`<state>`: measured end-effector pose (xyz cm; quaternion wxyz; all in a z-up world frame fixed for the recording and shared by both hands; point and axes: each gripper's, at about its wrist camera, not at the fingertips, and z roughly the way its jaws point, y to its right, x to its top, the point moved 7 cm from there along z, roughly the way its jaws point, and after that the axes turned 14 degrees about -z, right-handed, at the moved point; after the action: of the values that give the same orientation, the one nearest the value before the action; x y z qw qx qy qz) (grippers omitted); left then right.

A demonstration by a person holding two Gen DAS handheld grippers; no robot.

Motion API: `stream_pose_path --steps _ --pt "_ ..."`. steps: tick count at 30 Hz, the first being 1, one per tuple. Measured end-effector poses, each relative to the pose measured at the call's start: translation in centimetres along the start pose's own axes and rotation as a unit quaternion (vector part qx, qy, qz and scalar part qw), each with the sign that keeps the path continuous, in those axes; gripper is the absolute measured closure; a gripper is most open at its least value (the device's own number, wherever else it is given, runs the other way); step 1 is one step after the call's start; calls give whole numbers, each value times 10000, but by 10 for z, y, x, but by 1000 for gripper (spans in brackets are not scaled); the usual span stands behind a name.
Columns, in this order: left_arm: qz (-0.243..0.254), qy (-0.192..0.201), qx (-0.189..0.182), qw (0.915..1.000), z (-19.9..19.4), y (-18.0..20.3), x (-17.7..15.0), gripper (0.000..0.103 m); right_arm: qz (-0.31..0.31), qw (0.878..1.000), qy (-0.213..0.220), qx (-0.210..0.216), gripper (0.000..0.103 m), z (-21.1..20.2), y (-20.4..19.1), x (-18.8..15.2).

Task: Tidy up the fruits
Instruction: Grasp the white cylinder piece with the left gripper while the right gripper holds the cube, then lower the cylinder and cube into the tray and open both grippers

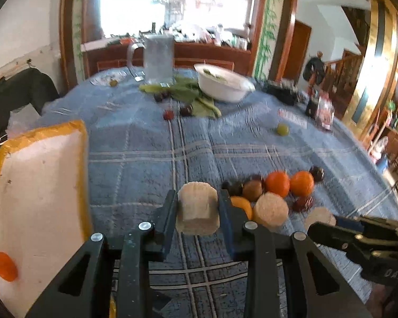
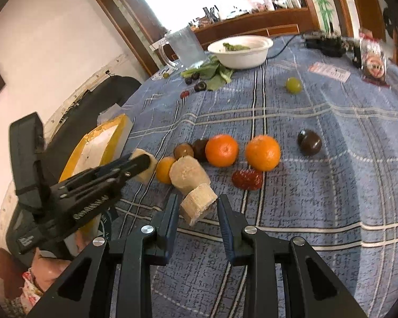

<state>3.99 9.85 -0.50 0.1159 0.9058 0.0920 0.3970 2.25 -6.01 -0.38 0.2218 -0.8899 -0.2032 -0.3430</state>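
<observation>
With my left gripper [image 1: 197, 209] clamped on a pale, fibrous cut cylinder of fruit [image 1: 197, 208] just above the blue plaid tablecloth [image 1: 146, 145], the white foam tray with a yellow rim [image 1: 39, 185] waits to its left. My right gripper [image 2: 197, 212] pinches a second pale chunk [image 2: 197, 205] resting on the cloth (one corner only). Either damp piece could slip and roll into the two oranges [image 2: 241, 151].
</observation>
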Motion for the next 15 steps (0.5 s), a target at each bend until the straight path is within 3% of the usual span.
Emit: stream_pose_path --steps 6,10,15 --pt "-386 360 185 9984 -59 -33 16 73 -203 9992 192 -279 72 -9 -7 7" --pt "-491 538 524 9960 -92 -73 28 73 -327 9992 185 117 71 -9 -44 21" --pt "-709 617 900 9915 -106 -128 38 73 -859 9937 90 711 71 8 -123 50"
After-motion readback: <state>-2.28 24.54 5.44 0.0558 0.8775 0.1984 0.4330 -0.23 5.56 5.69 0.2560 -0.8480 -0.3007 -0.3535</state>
